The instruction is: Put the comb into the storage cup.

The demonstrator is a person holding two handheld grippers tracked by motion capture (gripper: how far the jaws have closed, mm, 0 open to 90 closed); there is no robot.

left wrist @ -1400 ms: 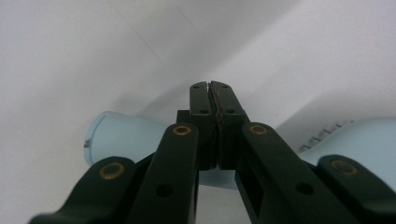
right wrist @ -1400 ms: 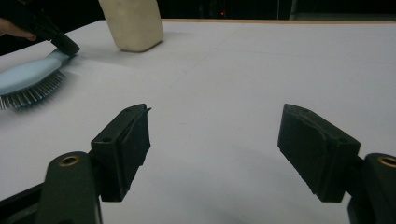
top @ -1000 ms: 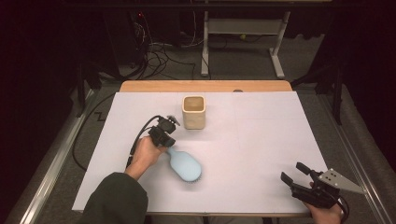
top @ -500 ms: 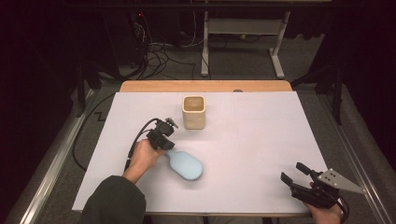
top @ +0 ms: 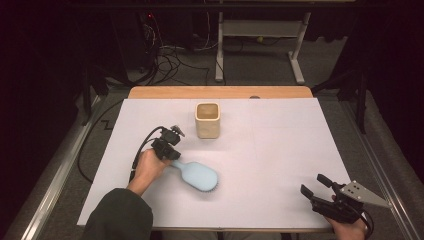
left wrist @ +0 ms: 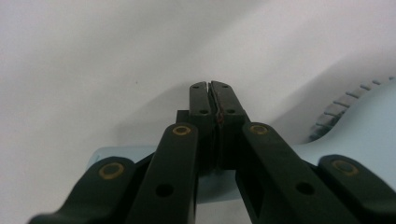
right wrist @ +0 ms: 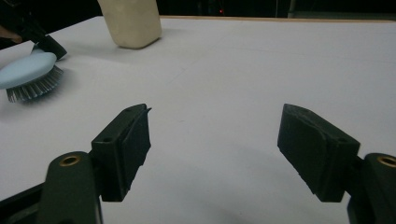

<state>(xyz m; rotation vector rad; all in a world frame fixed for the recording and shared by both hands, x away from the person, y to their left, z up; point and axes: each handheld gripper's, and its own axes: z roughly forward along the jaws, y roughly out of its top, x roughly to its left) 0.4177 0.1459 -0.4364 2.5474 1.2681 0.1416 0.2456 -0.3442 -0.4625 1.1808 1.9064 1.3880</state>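
Observation:
A light blue hairbrush (top: 200, 176) lies bristles down on the white sheet, left of centre. Its handle points toward my left gripper (top: 171, 157), which a hand holds over the handle end. In the left gripper view the jaws (left wrist: 212, 91) are pressed together, and the brush handle (left wrist: 121, 156) runs crosswise behind them, not between the pads. Whether they press on it I cannot tell. My right gripper (top: 314, 183) rests near the front right corner, open, with nothing between its pads (right wrist: 215, 149). From there the hairbrush (right wrist: 25, 70) shows far left.
A cream square cup (top: 207, 120) stands upright behind the brush, toward the back middle; it also shows as the cup (right wrist: 130, 23) in the right gripper view. White paper (top: 285, 145) covers the wooden table. Cables and a stand's legs lie on the floor beyond.
My left hand and gripper have shifted slightly toward the left and the near side; the brush has hardly moved. The right gripper has stayed put.

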